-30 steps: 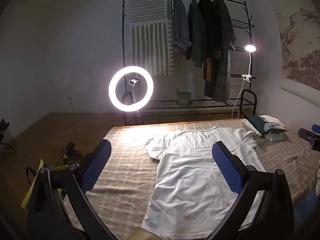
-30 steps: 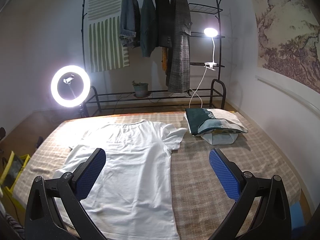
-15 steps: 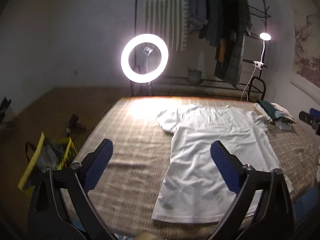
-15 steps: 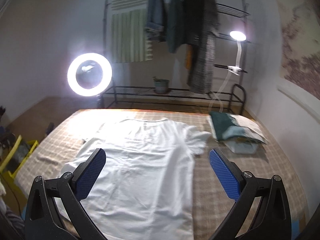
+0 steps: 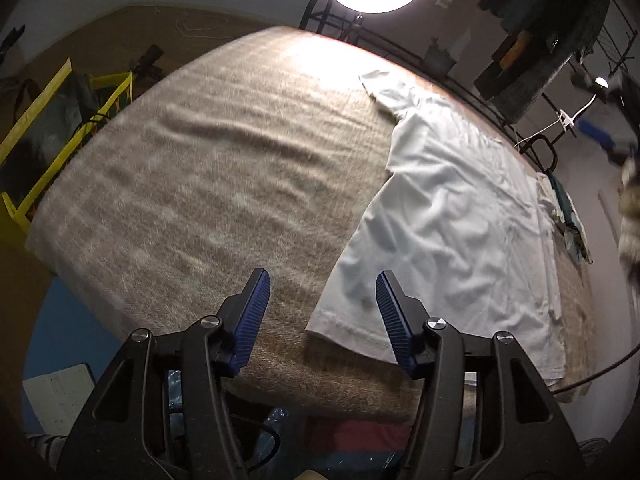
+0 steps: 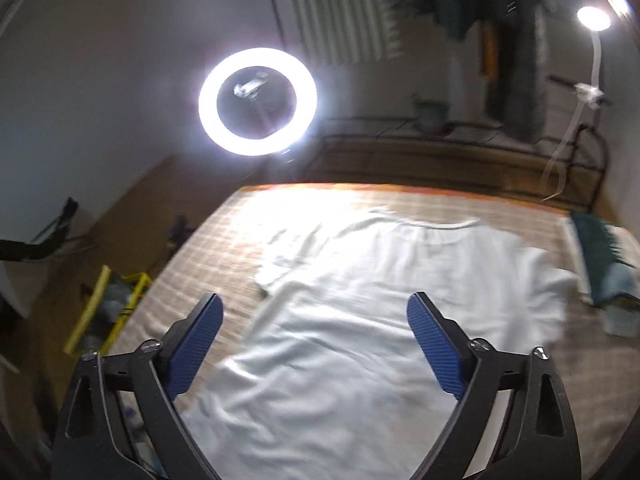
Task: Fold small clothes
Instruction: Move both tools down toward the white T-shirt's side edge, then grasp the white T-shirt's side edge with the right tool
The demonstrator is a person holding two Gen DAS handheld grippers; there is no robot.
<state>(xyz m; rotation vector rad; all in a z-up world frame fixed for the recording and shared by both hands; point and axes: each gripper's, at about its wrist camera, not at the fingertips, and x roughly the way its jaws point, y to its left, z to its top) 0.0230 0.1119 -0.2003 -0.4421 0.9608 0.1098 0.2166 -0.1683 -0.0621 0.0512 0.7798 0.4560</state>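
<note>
1. One white T-shirt [image 5: 452, 216] lies spread flat, wrinkled, on a bed [image 5: 208, 168] covered with a beige checked, coarse-woven blanket; its collar [image 6: 440, 228] points toward the far edge, and both short sleeves are spread out.
2. Left tongs [image 5: 320, 312]: two black arms with ribbed blue pads [image 5: 252, 316], parted and holding nothing, poised above the near hem corner of the shirt; whether they touch the cloth cannot be told.
3. Right tongs [image 6: 316, 352]: two identical blue-padded fingers [image 6: 436, 348], spread wide and empty, hovering over the middle of the shirt.
4. One small stack of folded clothes [image 6: 604, 268], dark green and pale, rests on the bed beside the shirt's right sleeve.
5. One round ring lamp [image 6: 258, 102] glows beyond the far edge of the bed; one small clip lamp [image 6: 594, 18] shines at the upper right.
6. One black metal clothes rack [image 5: 560, 20] with hanging dark garments stands against the wall, a small potted plant [image 6: 430, 112] on its lower shelf.
7. One yellow-framed basket [image 5: 52, 128] sits on the floor to the left of the bed.
8. The right wrist view is motion-blurred.
</note>
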